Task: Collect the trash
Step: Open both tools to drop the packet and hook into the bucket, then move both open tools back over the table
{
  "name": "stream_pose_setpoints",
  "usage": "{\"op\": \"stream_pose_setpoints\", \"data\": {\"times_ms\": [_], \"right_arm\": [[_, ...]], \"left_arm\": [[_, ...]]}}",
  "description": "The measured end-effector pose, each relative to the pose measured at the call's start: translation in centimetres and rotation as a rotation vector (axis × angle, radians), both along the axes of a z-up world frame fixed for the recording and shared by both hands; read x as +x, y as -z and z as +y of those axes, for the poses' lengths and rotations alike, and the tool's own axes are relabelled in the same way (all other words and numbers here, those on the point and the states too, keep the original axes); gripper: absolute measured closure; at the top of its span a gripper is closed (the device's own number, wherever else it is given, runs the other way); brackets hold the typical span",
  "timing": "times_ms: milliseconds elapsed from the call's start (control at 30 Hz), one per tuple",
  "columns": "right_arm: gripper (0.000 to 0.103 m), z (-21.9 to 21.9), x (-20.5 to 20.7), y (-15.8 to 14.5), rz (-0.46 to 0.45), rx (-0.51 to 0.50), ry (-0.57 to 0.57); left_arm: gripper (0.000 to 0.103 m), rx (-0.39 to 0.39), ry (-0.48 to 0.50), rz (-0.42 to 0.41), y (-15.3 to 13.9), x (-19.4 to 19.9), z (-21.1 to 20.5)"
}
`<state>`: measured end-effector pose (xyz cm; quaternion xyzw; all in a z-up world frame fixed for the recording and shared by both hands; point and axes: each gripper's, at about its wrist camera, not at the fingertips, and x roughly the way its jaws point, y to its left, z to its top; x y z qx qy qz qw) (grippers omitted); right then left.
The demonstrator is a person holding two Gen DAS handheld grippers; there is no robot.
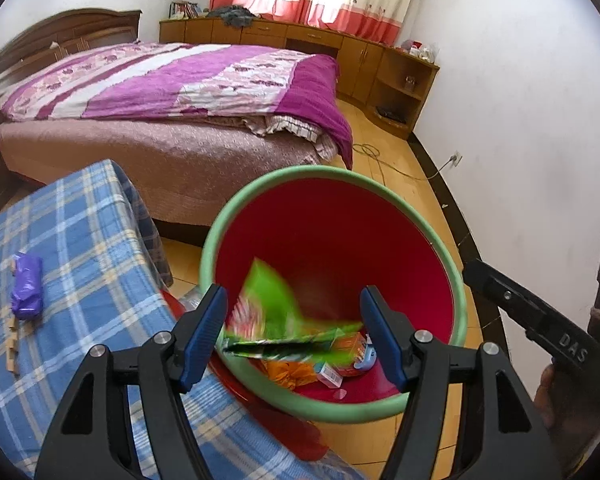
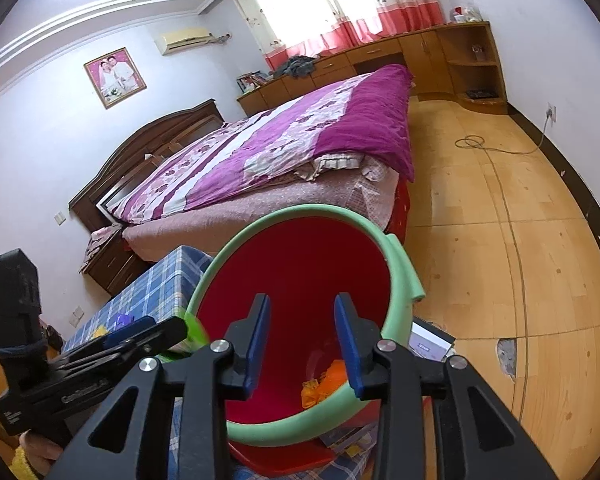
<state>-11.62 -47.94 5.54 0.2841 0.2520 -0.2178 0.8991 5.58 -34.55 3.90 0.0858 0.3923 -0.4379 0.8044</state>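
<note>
Left wrist view: left claw (image 1: 294,332) angled down over red bin (image 1: 440,248) beside checked bench (image 1: 80,240), jaws apart, blurred green wrapper (image 1: 272,300) loose between; right claw (image 2: 302,340) likewise tilted, jaws parted, empty.

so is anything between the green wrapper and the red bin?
Nothing visible. The green wrapper shows blurred over the red bin's open mouth, loose between the open left gripper's jaws; only other trash lies below it.
</note>
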Motion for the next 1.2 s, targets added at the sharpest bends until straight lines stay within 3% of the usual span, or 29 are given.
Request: {"op": "stream_pose_setpoints", "data": {"times_ms": [267,433,800,1200], "right_arm": [[0.065,-0.6,-0.3,0.2,0.004,0.007,0.009],[0.058,-0.3,-0.3,0.1,0.004,0.007,0.002],[0.038,1.9,0.4,-0.9,0.019,-0.013,-0.017],[0.031,6.7,3.2,-1.9,0.033,-0.031,-0.123]], "left_arm": [[0.034,-0.002,-0.002,0.056,0.8,0.2,-0.4],[0.034,-0.013,-0.032,0.061,0.2,0.4,0.7],[0.034,-0.031,-0.129,0.044,-1.1,0.9,5.8],[0.034,-0.032,-0.279,0.017,-2.2,1.7,13.4]]}}
